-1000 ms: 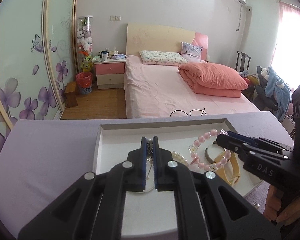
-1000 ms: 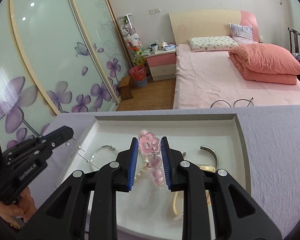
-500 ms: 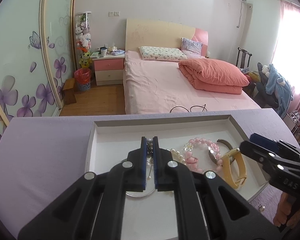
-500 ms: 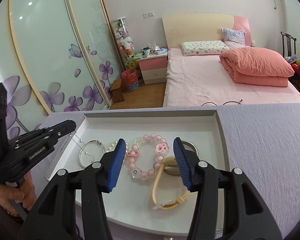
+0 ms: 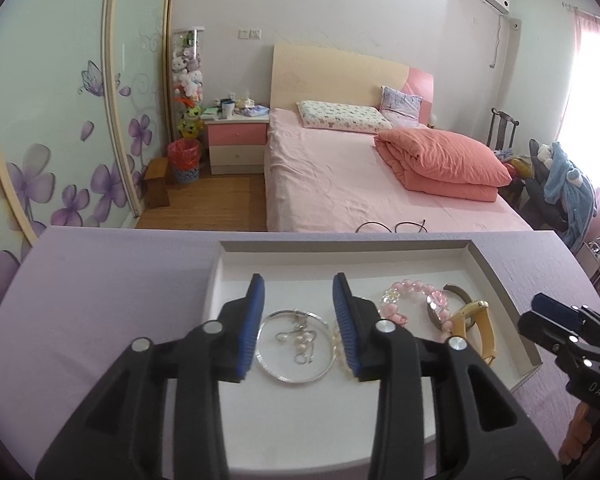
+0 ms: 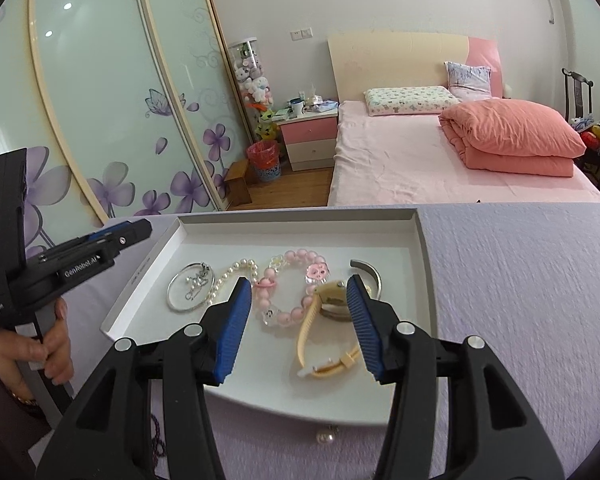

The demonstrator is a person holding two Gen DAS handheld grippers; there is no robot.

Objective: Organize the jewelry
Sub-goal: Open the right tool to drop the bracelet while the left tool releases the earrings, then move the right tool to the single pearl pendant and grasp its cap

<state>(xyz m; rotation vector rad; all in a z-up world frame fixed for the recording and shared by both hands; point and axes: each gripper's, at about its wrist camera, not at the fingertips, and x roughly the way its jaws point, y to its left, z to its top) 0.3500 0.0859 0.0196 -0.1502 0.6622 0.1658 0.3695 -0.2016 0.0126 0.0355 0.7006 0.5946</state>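
A white tray [image 5: 496, 276] [image 6: 296, 224] sits on the lavender table and holds the jewelry. My left gripper [image 5: 299, 326] is open above a silver bangle [image 5: 324, 372] [image 6: 176, 304] with a small silver pearl chain [image 5: 300, 340] inside it. A pearl bracelet [image 6: 230, 276] lies beside it. My right gripper [image 6: 299, 326] is open and empty above a pink bead bracelet [image 6: 296, 260] [image 5: 404, 286] and a yellow watch [image 6: 312, 320] [image 5: 482, 332]. A silver cuff [image 6: 370, 270] lies at the tray's right.
A loose pearl earring [image 6: 326, 437] lies on the table in front of the tray. A dark bead string [image 6: 158, 438] lies at the near left. A pink bed [image 5: 360, 184] stands beyond the table edge.
My left gripper opened and let the silver chain drop inside the bangle. My right gripper earlier let go of the pink bead bracelet and pulled back, open.
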